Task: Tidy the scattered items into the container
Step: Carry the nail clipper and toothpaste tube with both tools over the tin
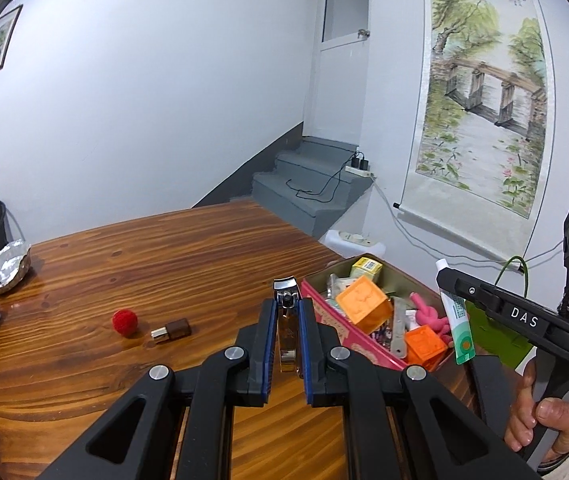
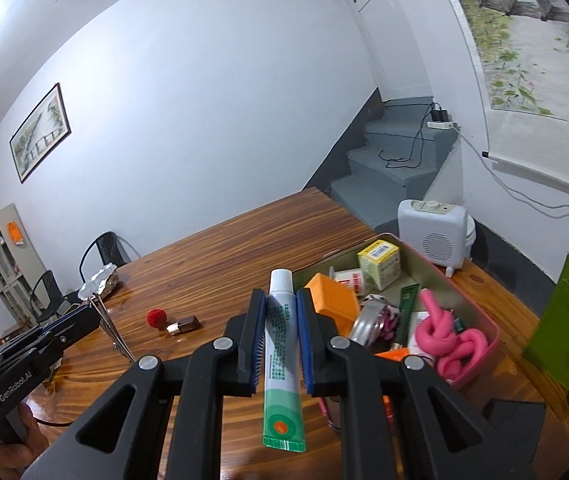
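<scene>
I am holding the nail clipper [image 1: 287, 320] clenched in my left tool [image 1: 287, 308], the toothpaste tube [image 2: 282, 344] in my right tool [image 2: 280, 312], both just beside the container [image 2: 460, 292]; carrying them over its rim before releasing seems best.

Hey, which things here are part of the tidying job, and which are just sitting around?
Job: nail clipper in left gripper; toothpaste tube in right gripper; red ball; lipstick; pink tin.

Lying about: foil bowl; green bag; heater.
</scene>
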Demonstrator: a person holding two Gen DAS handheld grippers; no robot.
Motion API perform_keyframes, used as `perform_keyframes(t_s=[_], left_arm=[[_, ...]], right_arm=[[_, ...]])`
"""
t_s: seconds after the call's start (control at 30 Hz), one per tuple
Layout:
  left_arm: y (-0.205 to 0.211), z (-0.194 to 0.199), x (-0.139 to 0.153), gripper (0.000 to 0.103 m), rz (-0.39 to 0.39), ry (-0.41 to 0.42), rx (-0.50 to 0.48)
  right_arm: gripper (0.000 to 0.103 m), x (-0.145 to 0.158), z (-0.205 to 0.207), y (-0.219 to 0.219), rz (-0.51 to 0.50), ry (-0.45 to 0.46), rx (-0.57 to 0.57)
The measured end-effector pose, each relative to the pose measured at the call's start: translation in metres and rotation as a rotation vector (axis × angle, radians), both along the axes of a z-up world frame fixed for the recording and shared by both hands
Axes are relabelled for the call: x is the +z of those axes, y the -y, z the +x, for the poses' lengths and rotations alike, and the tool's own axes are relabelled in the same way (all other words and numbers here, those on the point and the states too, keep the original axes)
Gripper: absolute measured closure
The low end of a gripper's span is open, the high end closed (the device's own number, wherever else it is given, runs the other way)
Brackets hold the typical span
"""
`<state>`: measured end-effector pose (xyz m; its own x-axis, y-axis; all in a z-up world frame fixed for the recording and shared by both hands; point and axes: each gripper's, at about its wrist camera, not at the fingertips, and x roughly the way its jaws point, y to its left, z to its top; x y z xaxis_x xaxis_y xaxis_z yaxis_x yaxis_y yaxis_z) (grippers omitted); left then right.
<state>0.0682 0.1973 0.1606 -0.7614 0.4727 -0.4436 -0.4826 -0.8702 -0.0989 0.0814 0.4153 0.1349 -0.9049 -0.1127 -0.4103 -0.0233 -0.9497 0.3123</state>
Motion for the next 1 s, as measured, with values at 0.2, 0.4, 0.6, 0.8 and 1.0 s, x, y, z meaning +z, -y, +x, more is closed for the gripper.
perform_keyframes(t_s=[0.2, 0.4, 0.6, 0.8, 1.0], left_arm=[[-0.019, 0.002, 0.003, 0.091, -0.006, -0.005, -0.033], [-0.041, 0.003, 0.008, 0.091, 0.000, -0.011, -0.083], [-0.077, 0.000, 0.009, 0.091, -0.007, -0.005, -0.155], [-0.117, -0.008, 0.006, 0.091, -0.021, 0.012, -0.215], [-0.150, -0.021, 0.000, 0.091, -0.037, 0.032, -0.264]], right_arm=[[0.086, 0.000, 0.005, -0.014, -0.004, -0.006, -0.019], [0.086, 0.002, 0.013, -0.035, -0.008, -0.014, -0.065], [0.086, 0.003, 0.023, -0.065, -0.013, -0.016, -0.130], [0.086, -0.004, 0.012, -0.083, -0.031, 0.003, -0.139], [0.086, -0.012, -0.006, -0.092, -0.040, 0.028, -0.125]])
